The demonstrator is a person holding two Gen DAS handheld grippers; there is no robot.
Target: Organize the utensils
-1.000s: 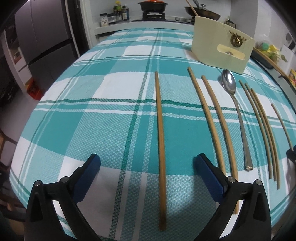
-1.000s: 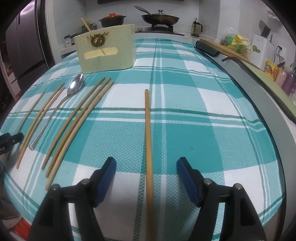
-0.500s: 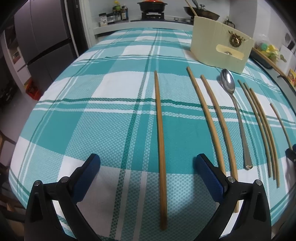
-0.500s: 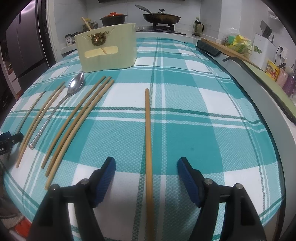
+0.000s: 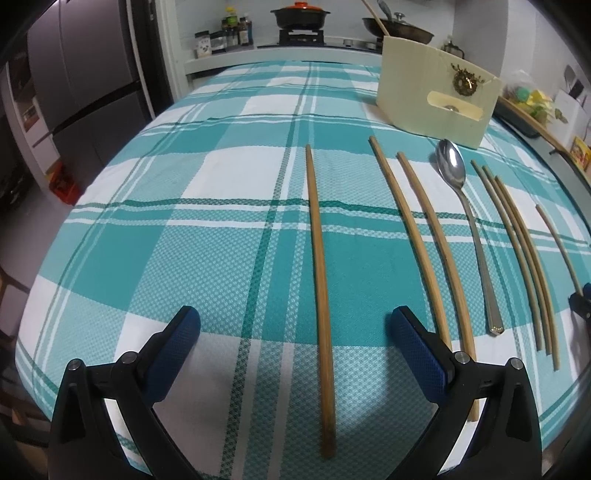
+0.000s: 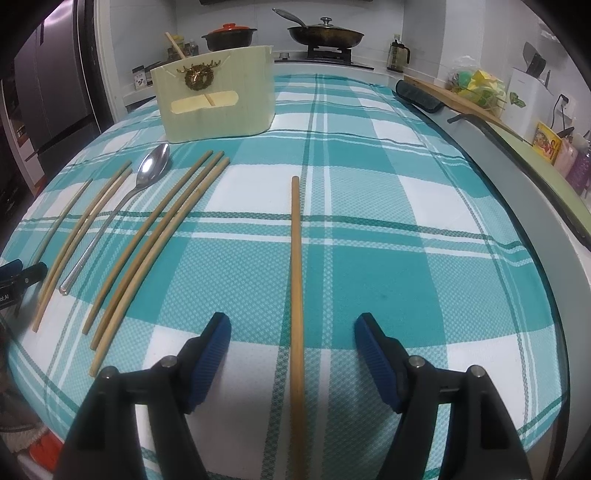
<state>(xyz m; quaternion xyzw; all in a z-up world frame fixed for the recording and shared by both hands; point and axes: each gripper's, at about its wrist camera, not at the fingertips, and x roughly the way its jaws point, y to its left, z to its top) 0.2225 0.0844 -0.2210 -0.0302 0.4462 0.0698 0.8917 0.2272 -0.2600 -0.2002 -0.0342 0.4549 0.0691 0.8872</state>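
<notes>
Several wooden chopsticks and a metal spoon [image 5: 452, 170] lie in a row on the teal plaid tablecloth [image 5: 221, 258]. A cream utensil box [image 5: 432, 107] stands behind them, with one stick poking out of its top. My left gripper [image 5: 293, 323] is open above the leftmost chopstick [image 5: 317, 240], which runs between its blue pads untouched. My right gripper [image 6: 293, 323] is open the same way over the rightmost chopstick [image 6: 295, 258]. In the right wrist view the spoon [image 6: 153, 166] and the box [image 6: 218, 107] sit to the left.
The table's front edge runs just under both grippers. A grey counter rim [image 6: 517, 184] borders the table on the right. A stove with a red-lidded pot [image 6: 229, 35] and a pan [image 6: 325, 35] stands behind, and a fridge [image 5: 85, 85] at the left.
</notes>
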